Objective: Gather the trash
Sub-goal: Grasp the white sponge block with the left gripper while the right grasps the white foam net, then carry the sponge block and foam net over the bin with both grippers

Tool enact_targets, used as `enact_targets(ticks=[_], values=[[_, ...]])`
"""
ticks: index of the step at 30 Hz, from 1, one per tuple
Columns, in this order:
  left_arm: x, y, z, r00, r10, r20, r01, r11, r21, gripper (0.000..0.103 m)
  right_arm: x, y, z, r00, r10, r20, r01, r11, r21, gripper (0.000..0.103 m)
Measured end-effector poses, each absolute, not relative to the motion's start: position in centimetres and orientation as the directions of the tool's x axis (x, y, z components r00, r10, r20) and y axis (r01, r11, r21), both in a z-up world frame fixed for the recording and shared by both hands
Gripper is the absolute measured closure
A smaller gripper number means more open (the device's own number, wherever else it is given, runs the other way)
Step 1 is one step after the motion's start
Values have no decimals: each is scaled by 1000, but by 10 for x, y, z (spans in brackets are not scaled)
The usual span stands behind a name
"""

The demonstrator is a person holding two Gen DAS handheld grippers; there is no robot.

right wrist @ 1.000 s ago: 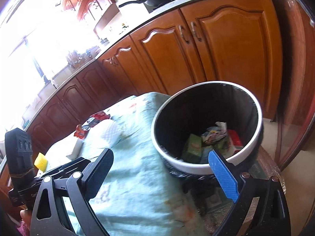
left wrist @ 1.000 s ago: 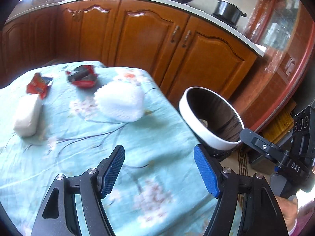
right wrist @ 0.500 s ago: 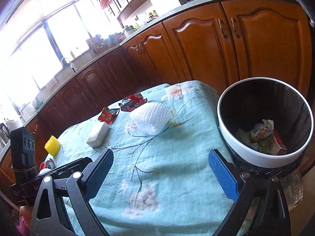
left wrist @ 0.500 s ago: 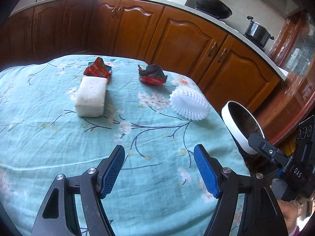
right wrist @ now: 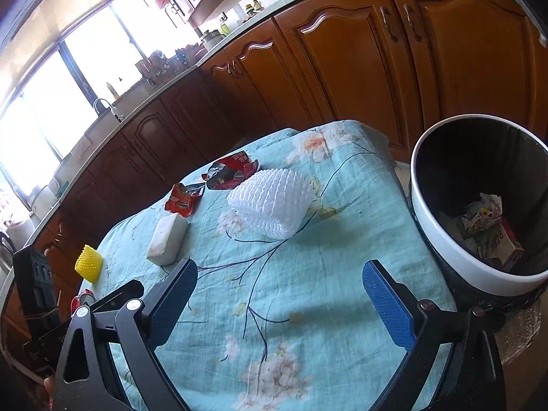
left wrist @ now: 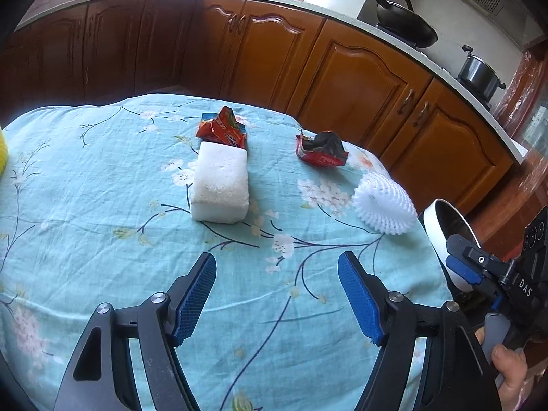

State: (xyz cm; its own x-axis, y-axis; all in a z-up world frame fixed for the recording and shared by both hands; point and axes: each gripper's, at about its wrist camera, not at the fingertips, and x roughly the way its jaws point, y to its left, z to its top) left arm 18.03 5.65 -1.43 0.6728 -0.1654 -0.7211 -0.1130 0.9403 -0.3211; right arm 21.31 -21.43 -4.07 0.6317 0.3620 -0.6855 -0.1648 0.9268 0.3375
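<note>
On the teal flowered tablecloth [left wrist: 85, 205] lie a white foam block [left wrist: 221, 183], an orange-red snack wrapper [left wrist: 222, 130] behind it, a dark red crumpled wrapper [left wrist: 322, 149] and a white foam fruit net [left wrist: 383, 205]. The same things show in the right wrist view: foam block [right wrist: 167, 239], orange-red wrapper [right wrist: 183, 198], dark red wrapper [right wrist: 231, 171], fruit net [right wrist: 274, 202]. My left gripper [left wrist: 277, 294] is open and empty, well short of the foam block. My right gripper [right wrist: 281, 304] is open and empty over the cloth. The white-rimmed black bin [right wrist: 441, 236] beside the table holds several scraps.
A yellow foam net [right wrist: 89, 263] and a red can [right wrist: 82, 299] lie at the table's left end. Wooden cabinets [left wrist: 359, 78] run behind the table. A wok [left wrist: 407, 24] and a pot [left wrist: 479, 75] stand on the counter. The bin also shows at the table's right edge [left wrist: 441, 236].
Both grippers have swung left, away from the bin and toward the table. The trash on the cloth now sits more central in both views. Both stayed open and empty.
</note>
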Motion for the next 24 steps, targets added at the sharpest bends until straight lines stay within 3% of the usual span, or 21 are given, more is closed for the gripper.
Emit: enact_targets(ticks=[7,13,16,18,19,20,21,24], values=[[212,73,-19,676,-110,-729,-153,946,-285,28,249,-213,-46,624,384,-681,-119,907,403,6],[246,82,-27,670,-54,-740,-182,955,-234,26,282,-209,-62,590,386,-709,-80,902,425,18],[262,81,-38,654,-34,-756,-190,960,-207,26,290,-205,-73,561,405,-722,-89,896,434,41],[268,81,-44,649,-17,-760,-196,962,-189,28,288,-203,-75,561,405,-722,-101,899,426,68],[271,80,-46,647,-11,-763,-194,964,-179,34,286,-203,-74,566,405,-718,-110,900,421,72],[273,78,-48,643,-13,-766,-186,967,-173,51,282,-203,-72,571,405,-714,-123,902,413,78],[275,77,-51,633,-23,-774,-178,969,-174,57,277,-203,-70,577,408,-708,-136,902,410,79],[274,74,-51,638,-19,-770,-166,973,-162,57,264,-207,-63,591,414,-692,-156,901,406,81]])
